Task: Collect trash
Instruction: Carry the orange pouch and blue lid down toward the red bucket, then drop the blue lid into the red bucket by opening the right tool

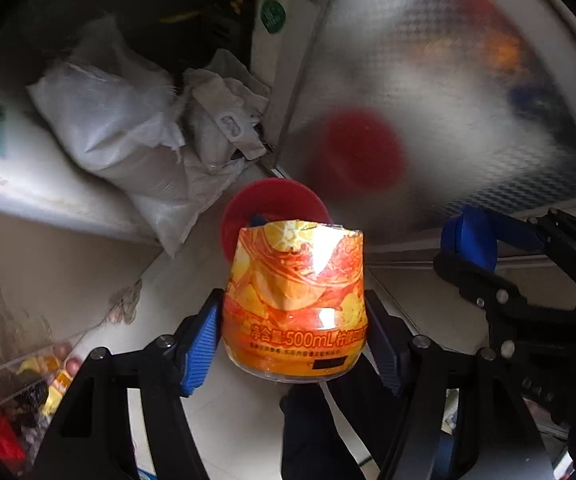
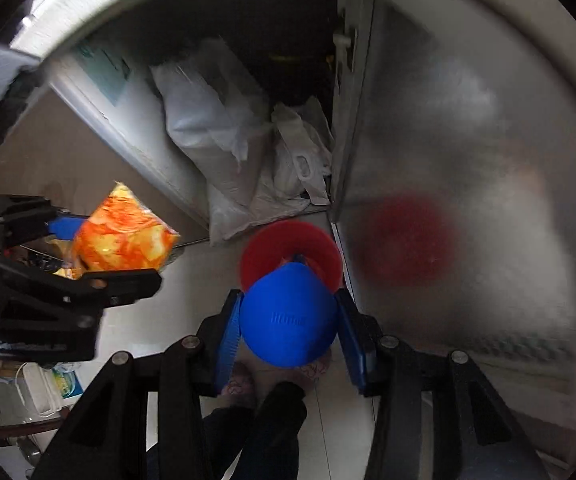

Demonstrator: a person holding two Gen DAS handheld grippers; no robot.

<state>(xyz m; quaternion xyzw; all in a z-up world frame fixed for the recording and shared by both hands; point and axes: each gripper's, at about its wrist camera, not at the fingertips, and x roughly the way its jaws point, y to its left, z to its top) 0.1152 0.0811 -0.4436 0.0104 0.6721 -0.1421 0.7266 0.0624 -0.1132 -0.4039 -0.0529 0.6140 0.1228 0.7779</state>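
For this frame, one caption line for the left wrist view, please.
Left tool shut on an orange drink bottle above a red bin on a tiled floor.

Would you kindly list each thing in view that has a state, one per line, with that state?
Left gripper: closed on the orange bottle, pointing down.
Orange bottle: held off the floor, label crumpled.
Right gripper: closed on the blue cup.
Blue cup: held off the floor above the red bin.
Red bin: on the floor, mouth open.
White plastic bags: piled, crumpled, against the wall.
Frosted door: ajar.
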